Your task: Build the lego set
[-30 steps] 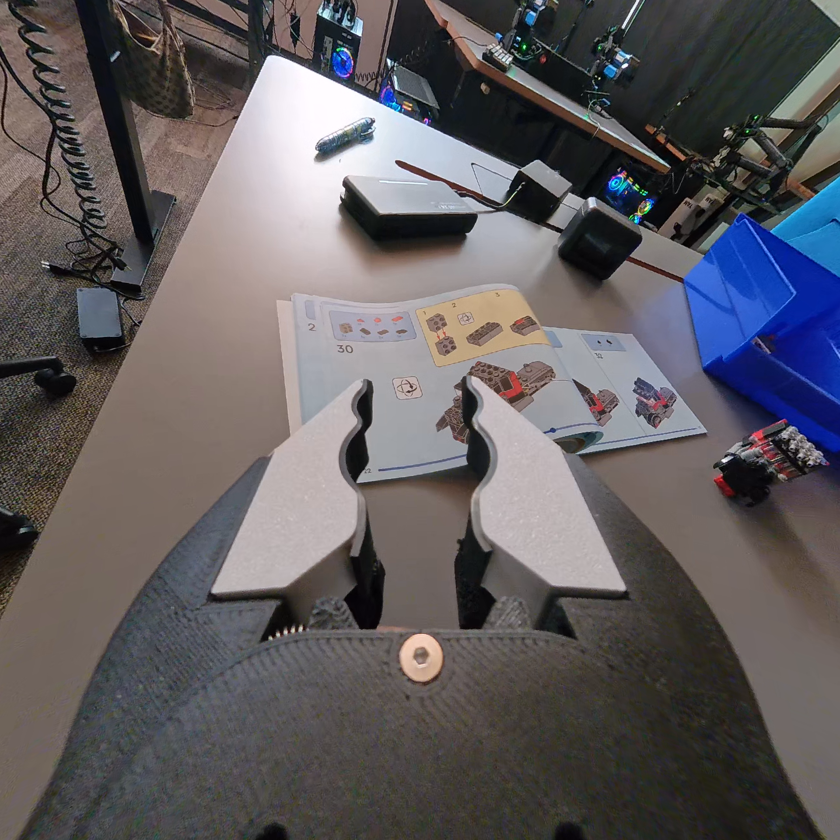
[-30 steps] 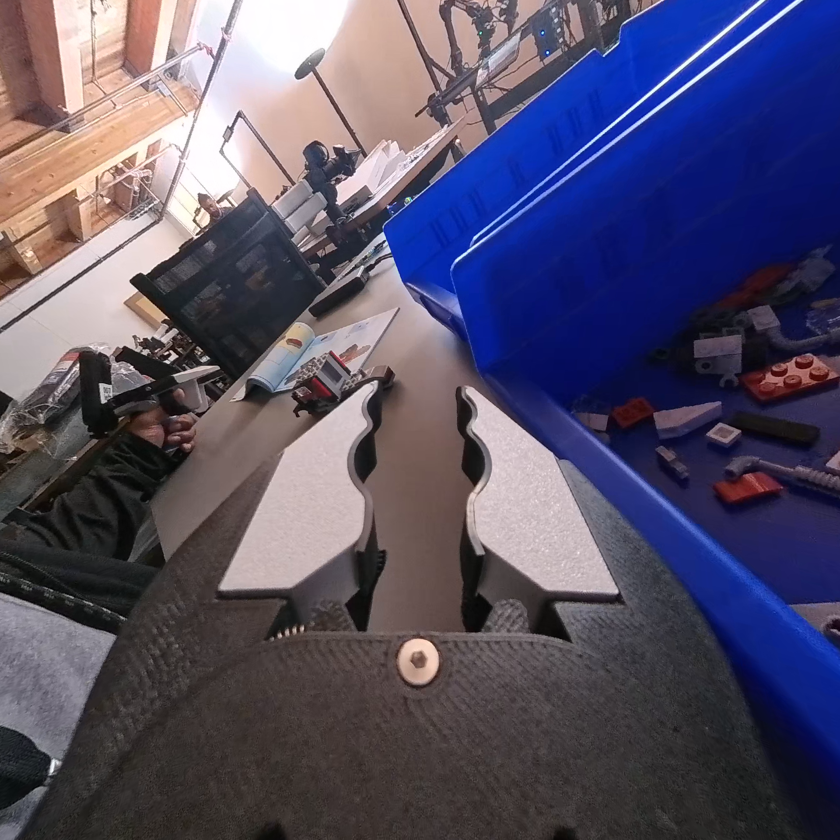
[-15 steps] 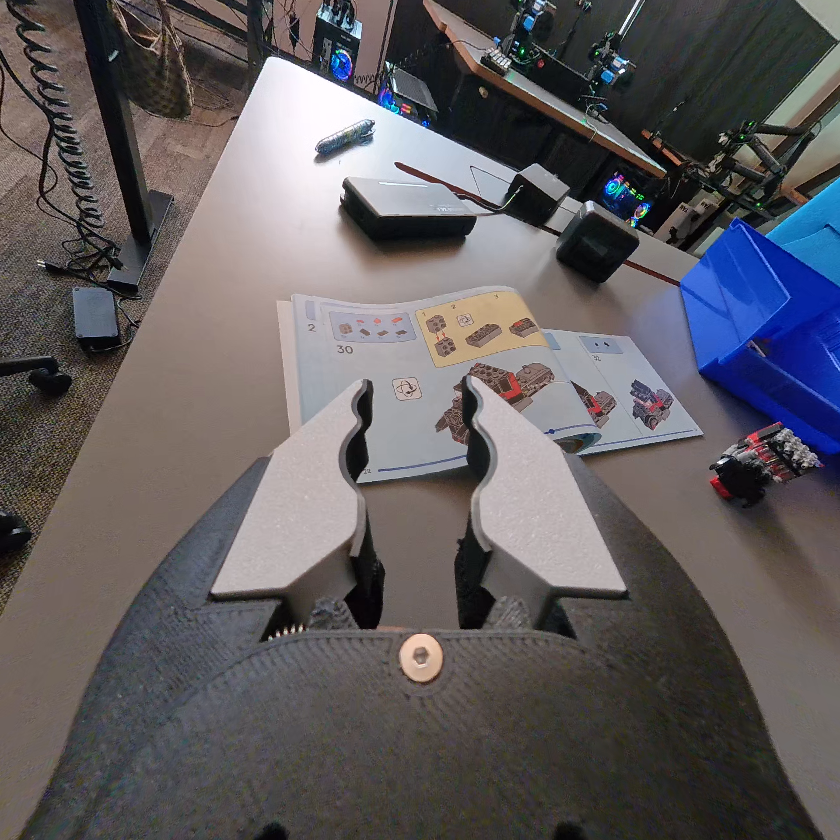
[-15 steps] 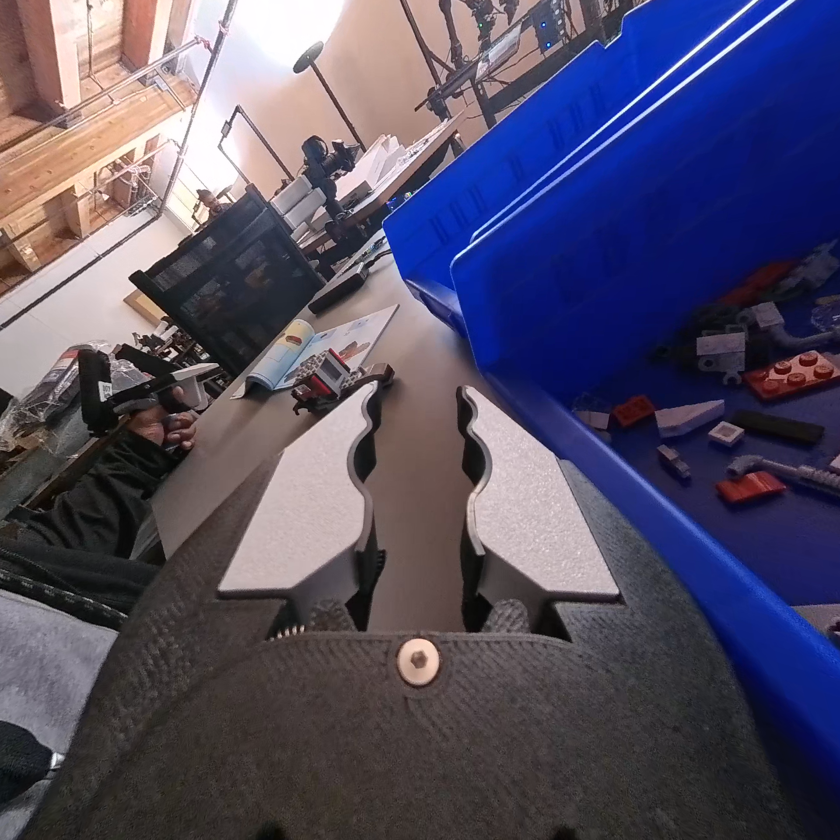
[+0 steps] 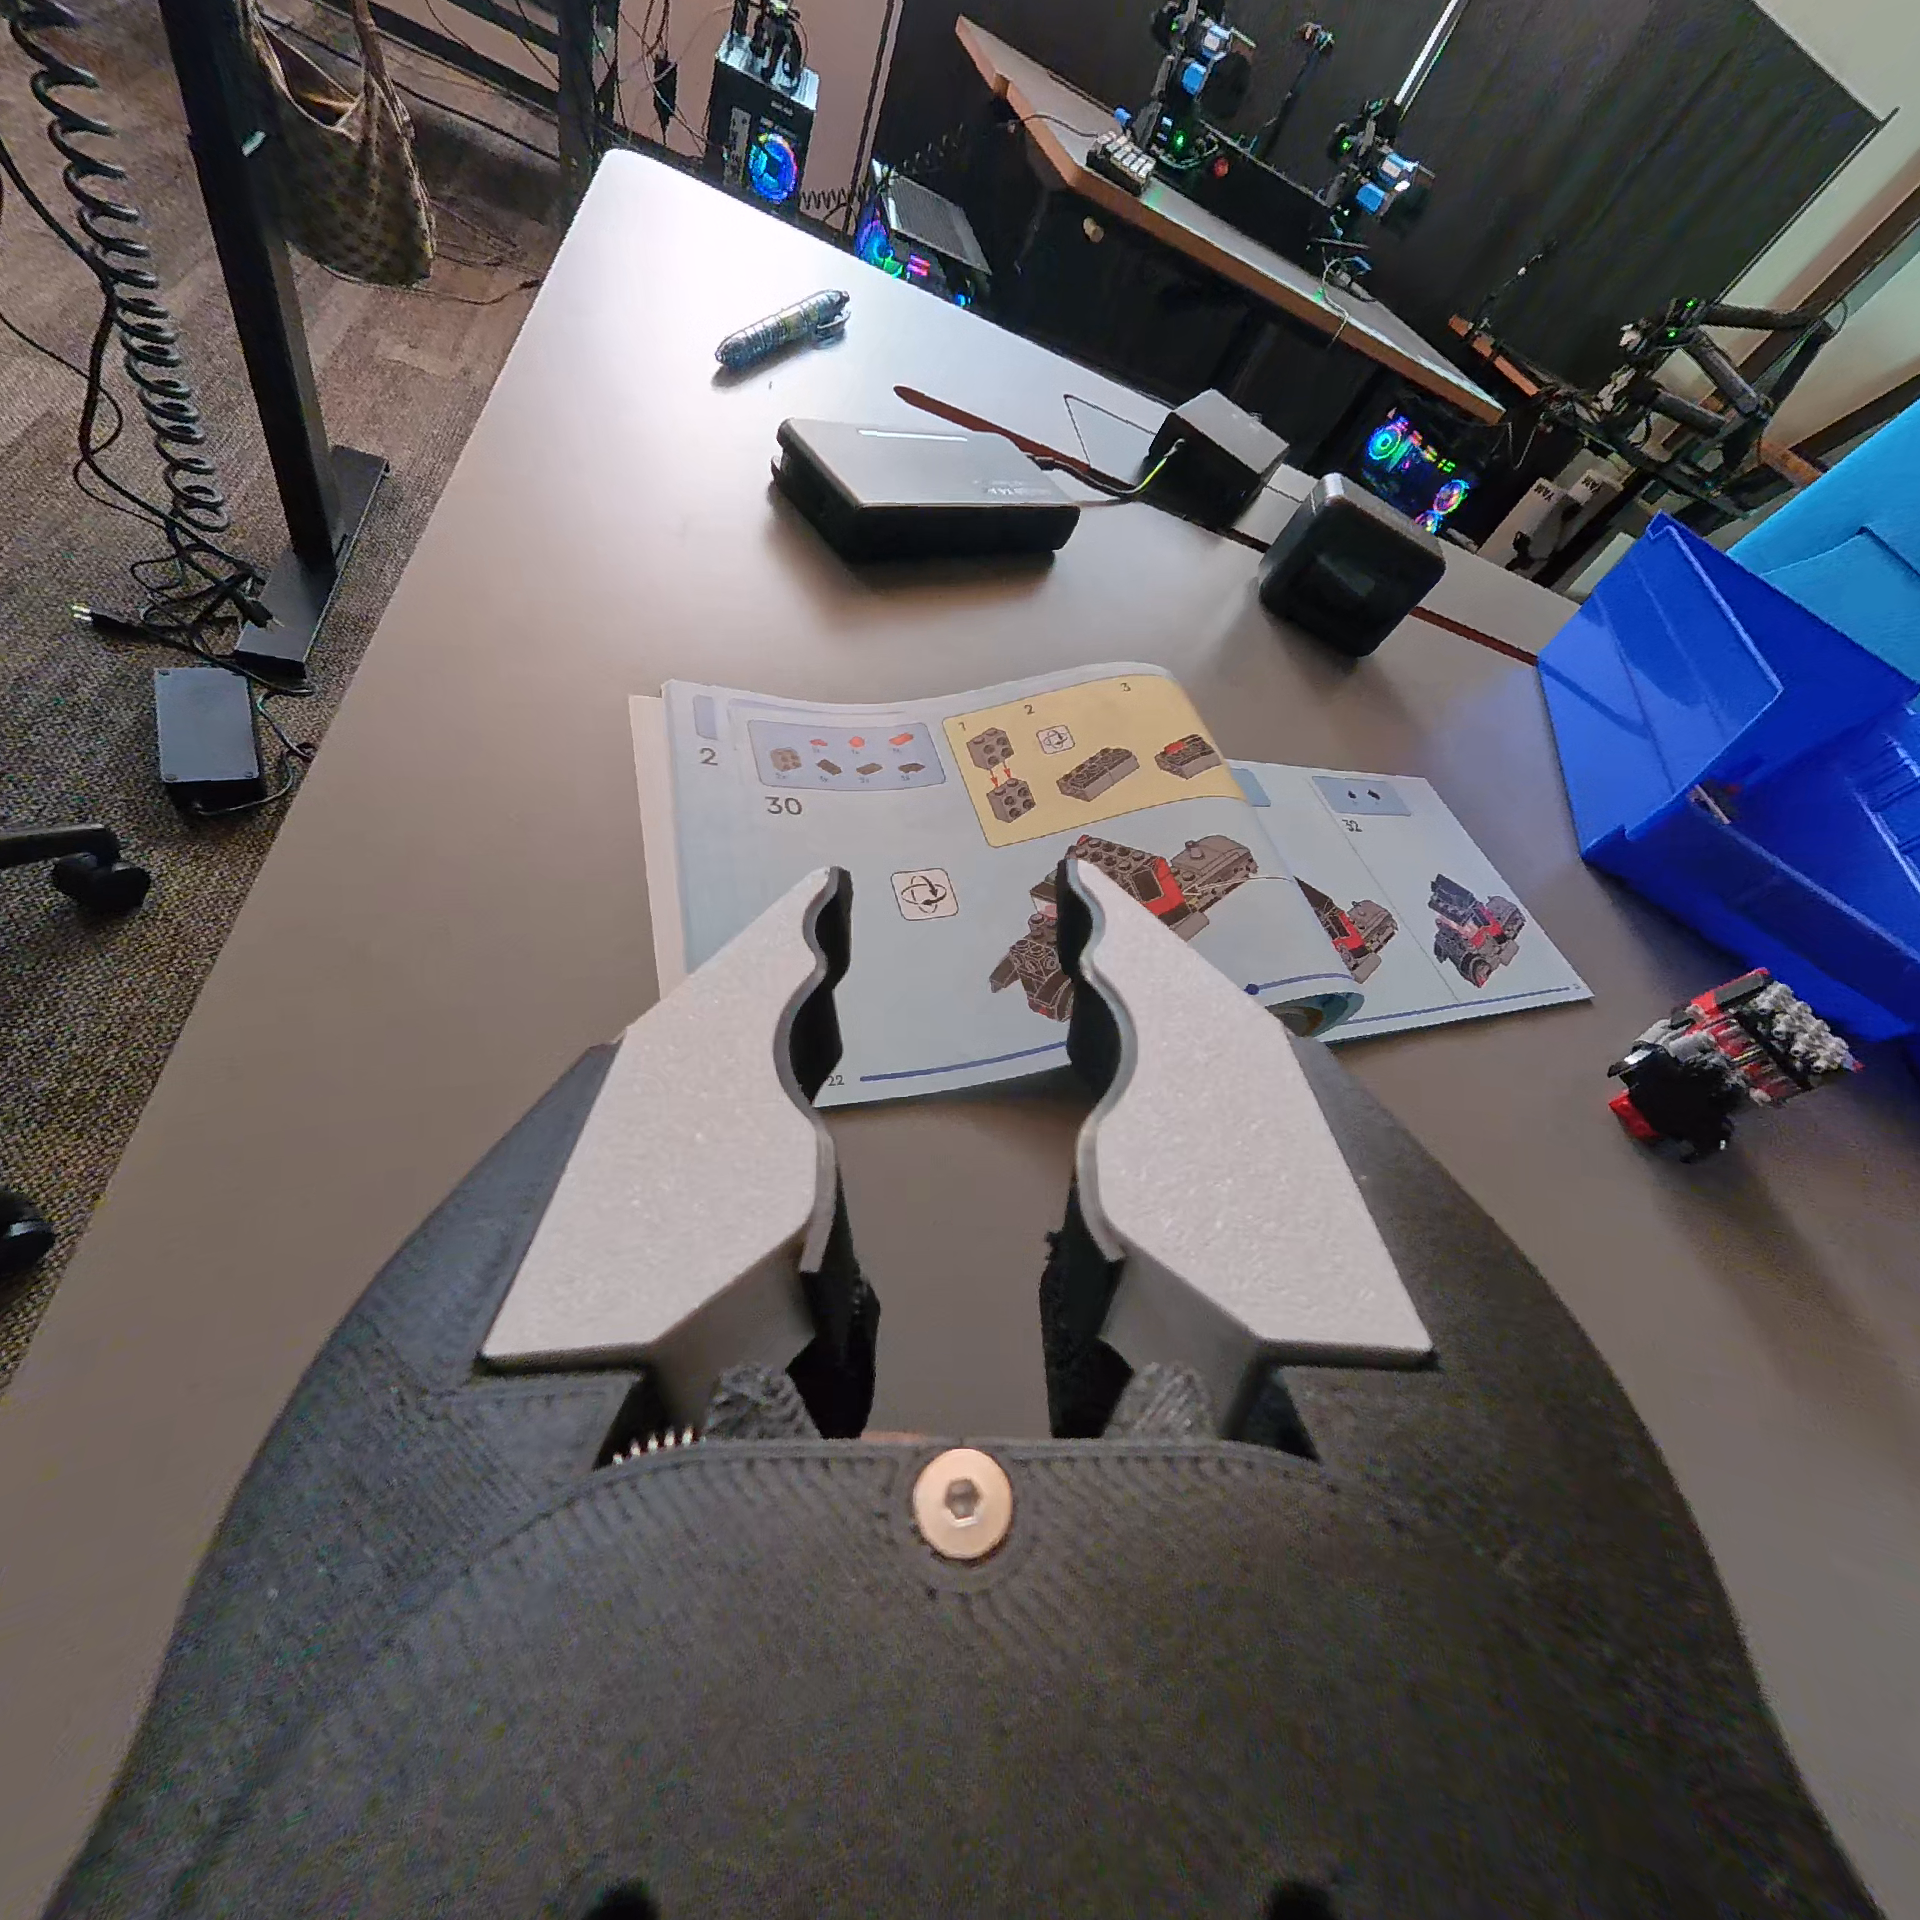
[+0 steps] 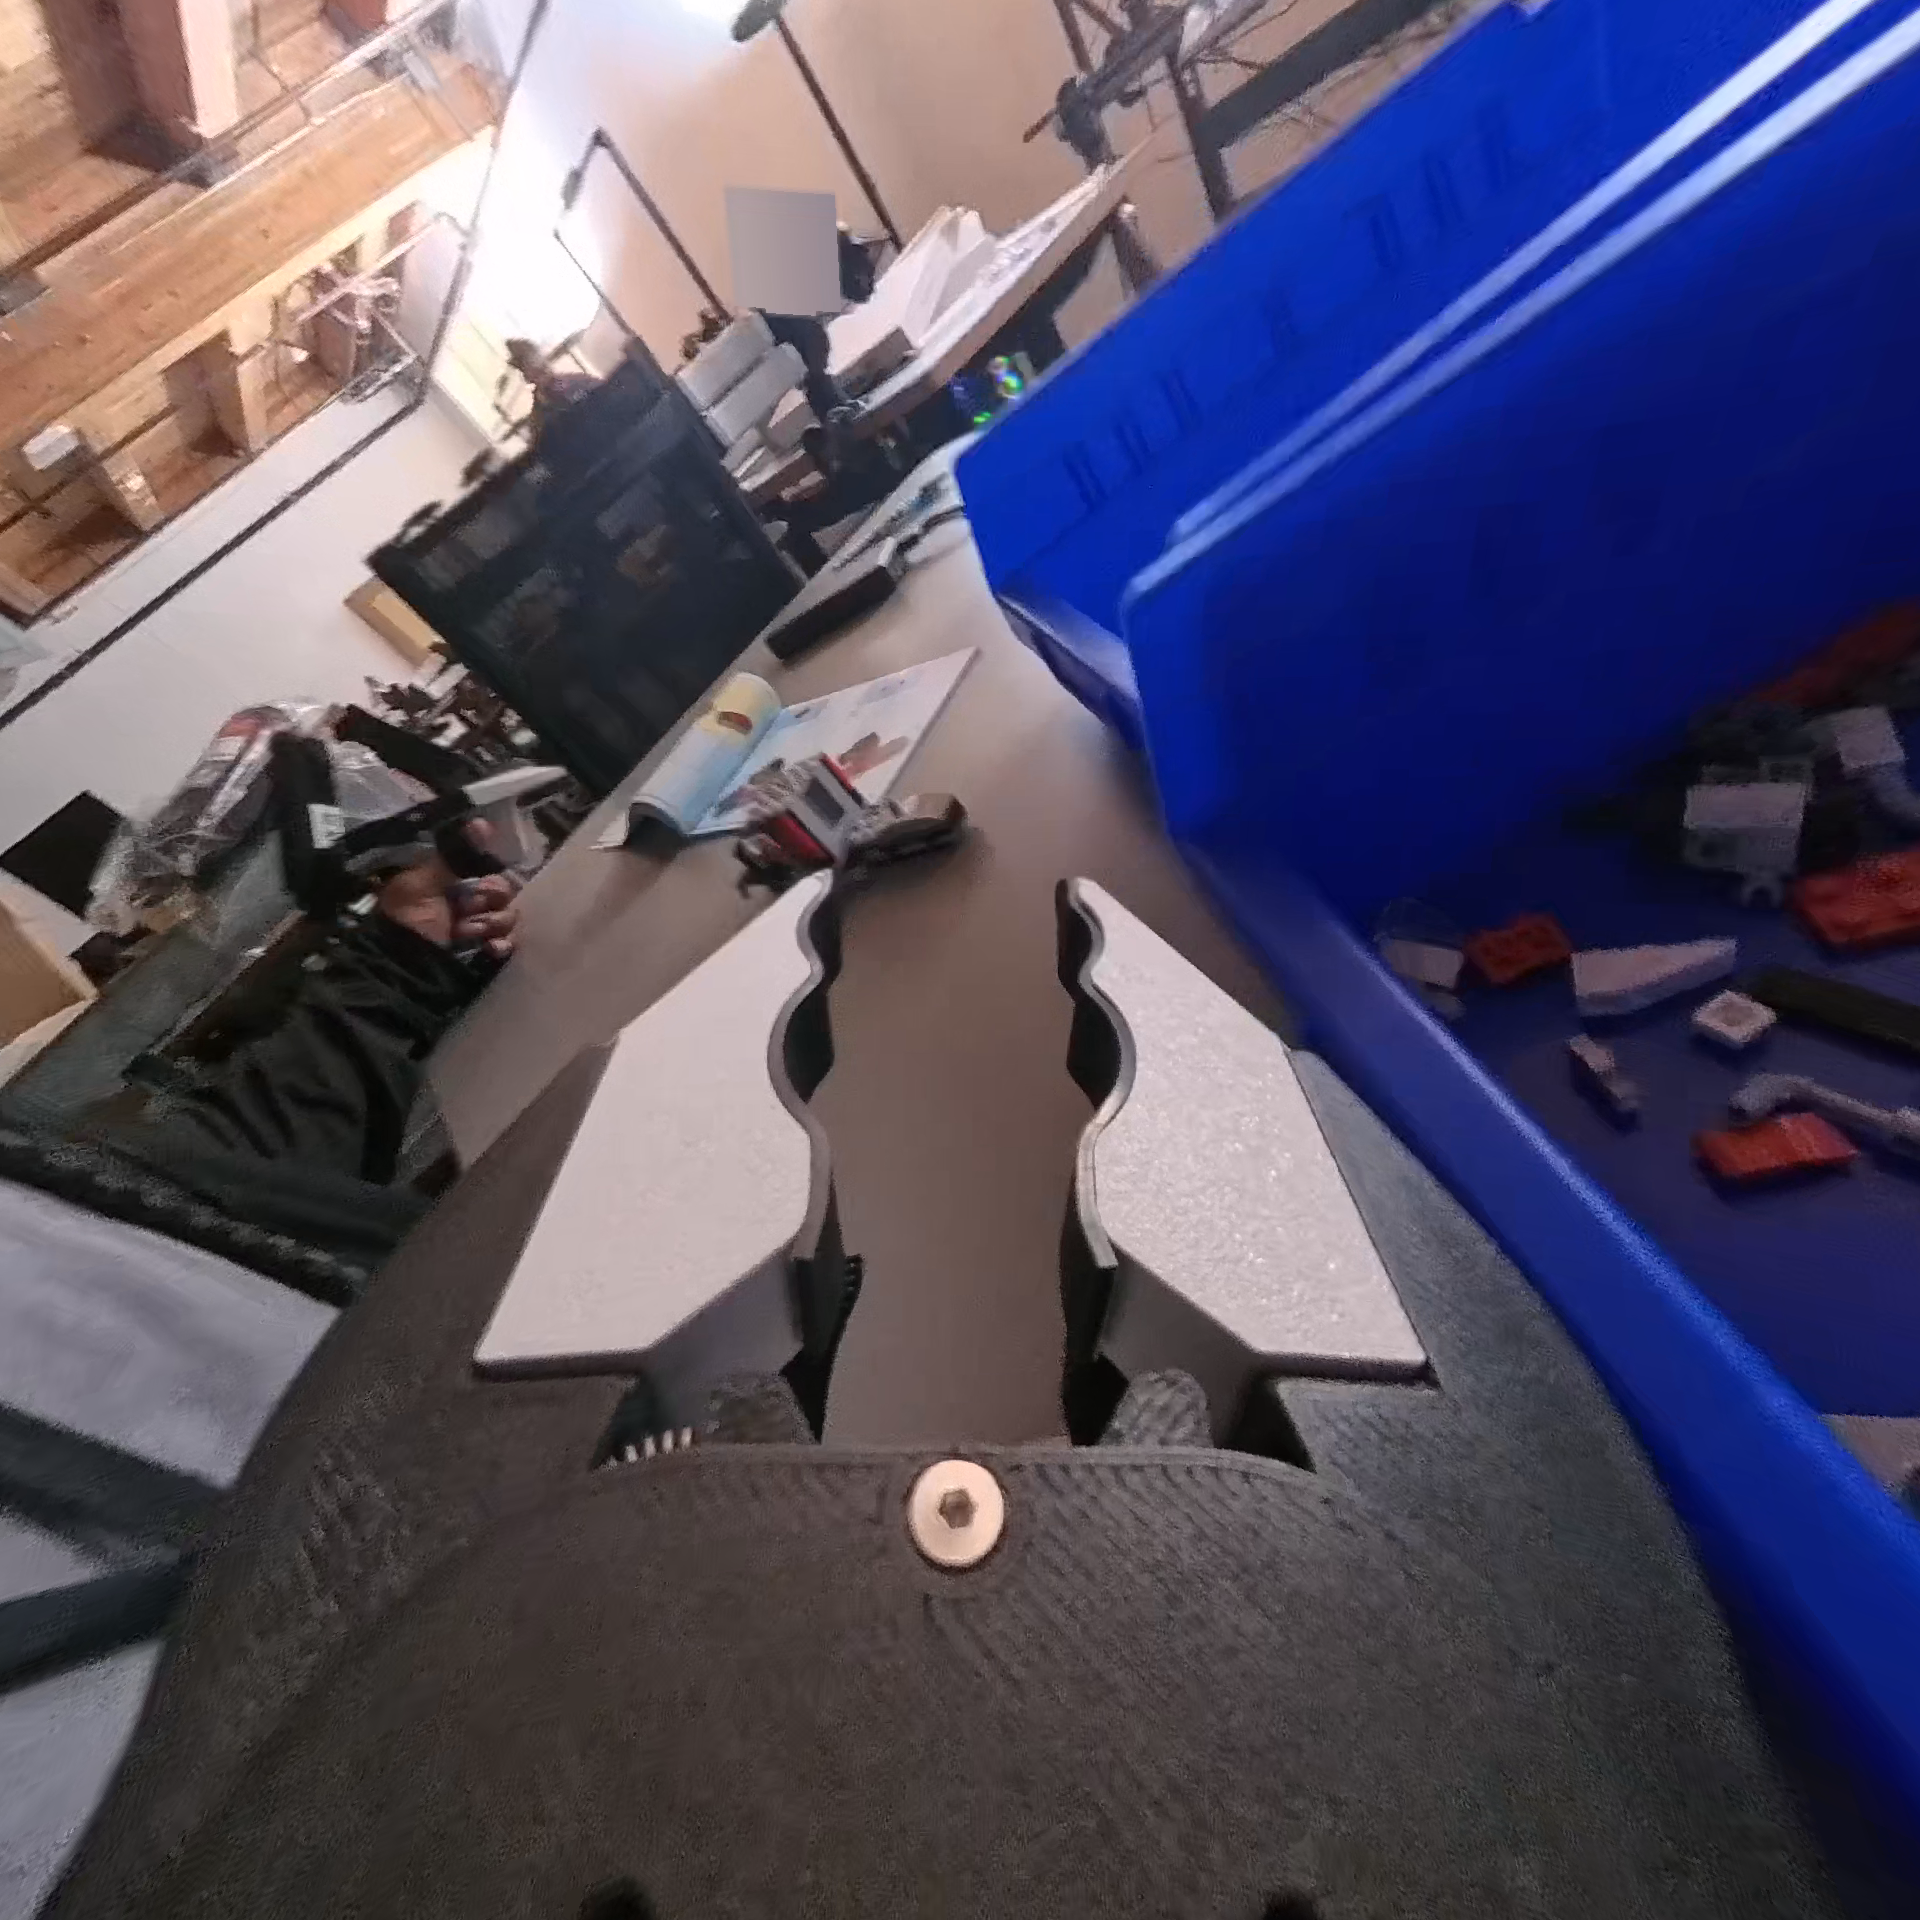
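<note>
A partly built red, black and grey lego model (image 5: 1733, 1062) sits on the dark table right of the open instruction booklet (image 5: 1039, 862); it also shows in the right wrist view (image 6: 847, 823), in front of the booklet (image 6: 790, 738). My left gripper (image 5: 951, 894) is open and empty, hovering over the booklet's near edge. My right gripper (image 6: 943, 904) is open and empty, low over the table beside the blue bin (image 6: 1507, 1195), which holds several loose lego pieces (image 6: 1652, 971). The other gripper, held in a hand (image 6: 457, 831), shows far left.
A black flat box (image 5: 920, 499), two black cubes (image 5: 1349, 566) and a pen-like object (image 5: 784, 327) lie at the table's far end. The blue bin (image 5: 1745, 769) stands at the right. The table edge and carpet floor run along the left.
My right gripper has swung and tilted, blurring its view; the bin and model shift a little in frame. My left gripper has stayed over the booklet. Both jaws stay open.
</note>
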A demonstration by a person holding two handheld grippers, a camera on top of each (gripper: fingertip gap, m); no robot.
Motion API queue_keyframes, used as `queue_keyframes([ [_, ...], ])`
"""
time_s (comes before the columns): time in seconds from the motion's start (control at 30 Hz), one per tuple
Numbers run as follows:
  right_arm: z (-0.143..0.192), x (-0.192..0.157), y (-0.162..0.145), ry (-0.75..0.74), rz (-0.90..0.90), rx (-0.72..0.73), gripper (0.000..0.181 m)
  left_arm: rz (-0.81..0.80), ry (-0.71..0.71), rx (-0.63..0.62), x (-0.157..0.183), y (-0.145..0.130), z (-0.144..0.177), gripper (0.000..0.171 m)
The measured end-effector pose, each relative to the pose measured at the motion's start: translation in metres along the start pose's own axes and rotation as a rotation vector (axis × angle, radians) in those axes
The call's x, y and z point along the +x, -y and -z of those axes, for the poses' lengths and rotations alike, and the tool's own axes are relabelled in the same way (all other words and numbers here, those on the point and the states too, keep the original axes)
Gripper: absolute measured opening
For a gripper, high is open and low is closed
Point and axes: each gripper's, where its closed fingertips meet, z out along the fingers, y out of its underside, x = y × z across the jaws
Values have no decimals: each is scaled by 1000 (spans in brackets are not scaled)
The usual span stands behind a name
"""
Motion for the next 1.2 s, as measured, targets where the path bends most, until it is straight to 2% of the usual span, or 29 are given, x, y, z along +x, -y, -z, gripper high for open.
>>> queue_keyframes([
  [0.07,13,-10,21,16,42,3,41,3,-4,1,0,0,0,40],
  [0.17,37,-5,58,-48,194,-42,41,12,-10,0,0,0,0,40],
  [0.27,56,20,95,-146,374,-146,40,16,-15,4,0,1,0,40],
  [0.37,55,54,113,-178,514,-343,39,20,-24,7,1,1,1,40],
  [0.47,37,85,103,-113,599,-590,39,24,-30,21,1,3,2,40],
  [0.6,15,117,65,3,811,-906,37,33,-29,38,0,5,4,40],
  [0.77,2,137,24,121,964,-1145,30,56,-31,50,-2,6,5,40],
  [0.83,0,145,15,134,982,-1189,28,66,-31,46,-3,6,5,41],
  [1.0,-10,153,9,152,989,-1182,13,82,-27,31,-5,4,3,41],
  [1.2,-11,156,15,157,965,-1161,11,93,-22,25,-7,3,2,41],
])
